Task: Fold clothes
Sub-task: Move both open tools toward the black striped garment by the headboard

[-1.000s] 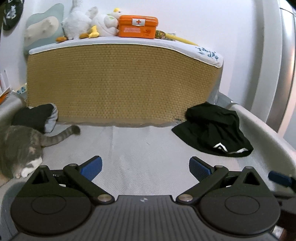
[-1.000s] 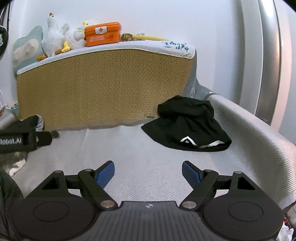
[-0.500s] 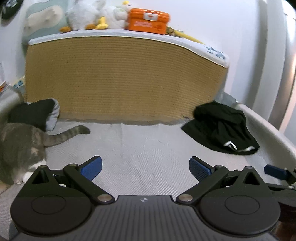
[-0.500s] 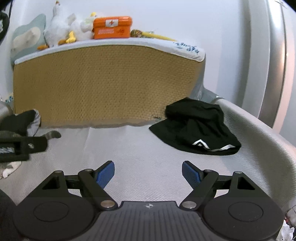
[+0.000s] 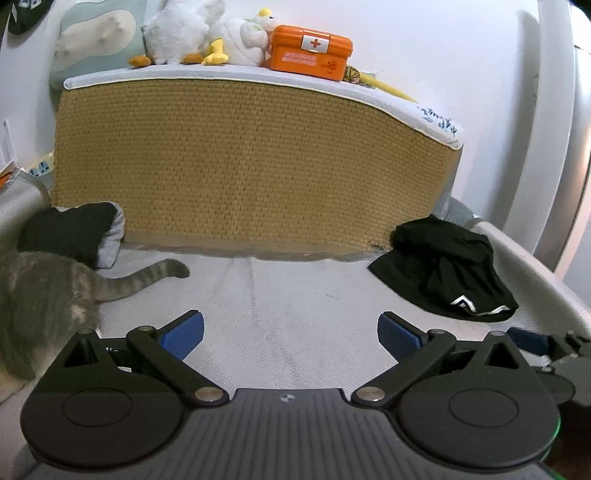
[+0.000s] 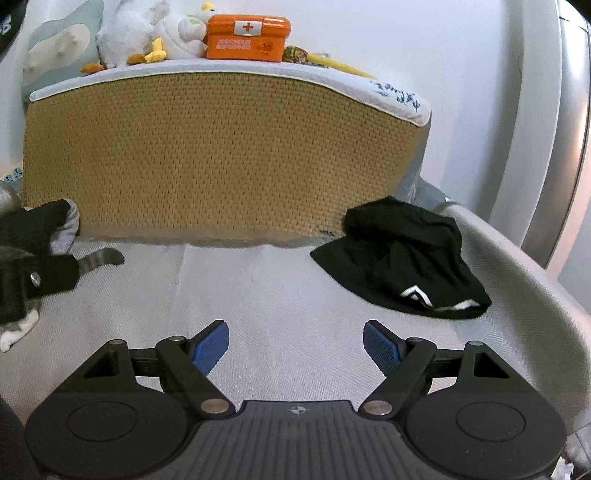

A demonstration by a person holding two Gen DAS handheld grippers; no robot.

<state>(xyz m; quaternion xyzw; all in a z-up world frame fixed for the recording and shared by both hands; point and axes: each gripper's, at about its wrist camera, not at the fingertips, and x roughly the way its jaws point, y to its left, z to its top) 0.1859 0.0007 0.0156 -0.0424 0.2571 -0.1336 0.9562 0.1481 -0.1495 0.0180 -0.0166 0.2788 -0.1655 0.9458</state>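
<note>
A grey woven bed cover is carrying a crumpled black garment at the right, a black-and-grey garment at the far left, and a grey tabby cat beside it.

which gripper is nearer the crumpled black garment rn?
Right. The right gripper sits just short of the black garment, which lies ahead to its right. The left gripper is further left, beside the cat.

Non-task clutter
Grey tabby cat at left; orange first-aid box and white plush ducks atop woven tan headboard.
</note>
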